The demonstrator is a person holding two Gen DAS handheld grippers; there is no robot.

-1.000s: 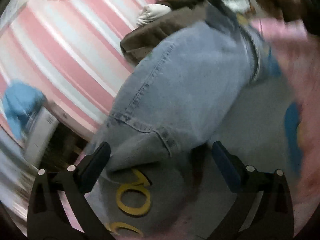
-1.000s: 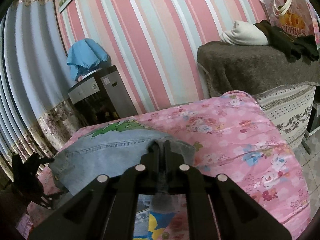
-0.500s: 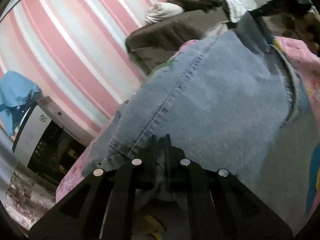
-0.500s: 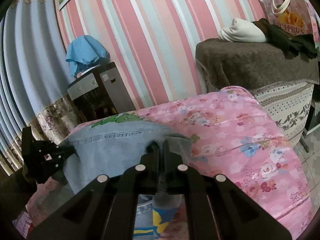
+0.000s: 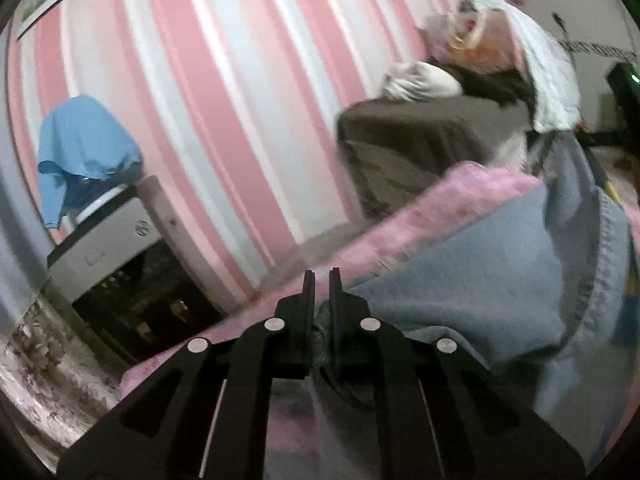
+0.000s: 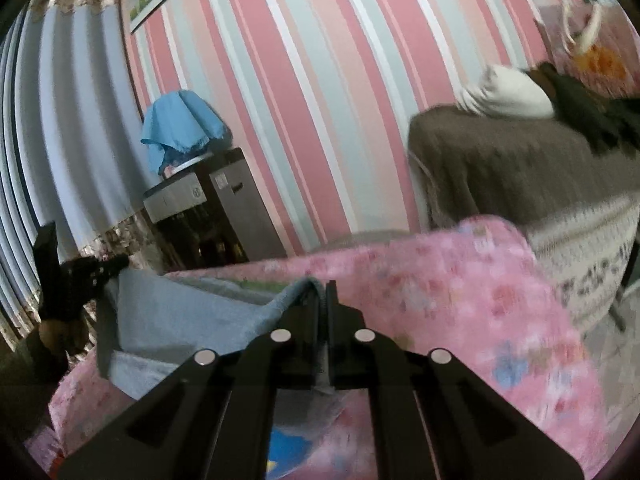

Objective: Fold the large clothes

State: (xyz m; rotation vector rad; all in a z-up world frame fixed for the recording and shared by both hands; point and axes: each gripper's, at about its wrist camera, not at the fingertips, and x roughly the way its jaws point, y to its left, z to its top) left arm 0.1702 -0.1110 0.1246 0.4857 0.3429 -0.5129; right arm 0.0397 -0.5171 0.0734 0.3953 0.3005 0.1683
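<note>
The left gripper (image 5: 321, 280) is pinching a bunched corner of the denim garment (image 5: 472, 280), its two jaws pressed nearly together with grey-blue cloth showing in the narrow gap between them. The right gripper (image 6: 323, 292) is likewise clamping an edge of the denim garment (image 6: 192, 320), the fabric's hem running up into its closed jaws. The garment is lying across the pink floral bedspread (image 6: 460, 300), stretched between the two grippers; in the right wrist view the left gripper (image 6: 100, 272) is showing at the garment's far corner, holding that corner off the bedspread.

Both views are motion-blurred, so finer seams on the denim are not readable. A patch of blue and yellow print (image 6: 288, 452) is peeking out beneath the right gripper, just below the garment's near edge.

Beyond the bedspread, the pink-and-white striped wall (image 6: 320, 100) is filling the background. Against it, left of the bedspread, a water dispenser (image 6: 216, 216) is standing with a blue cloth (image 6: 180, 128) draped over its top. To the right of the bedspread, a brown blanket (image 6: 512, 168) is covering a raised surface, and a folded white cloth (image 6: 508, 96) is sitting on top of the blanket beside dark clothing (image 6: 592, 116).
</note>
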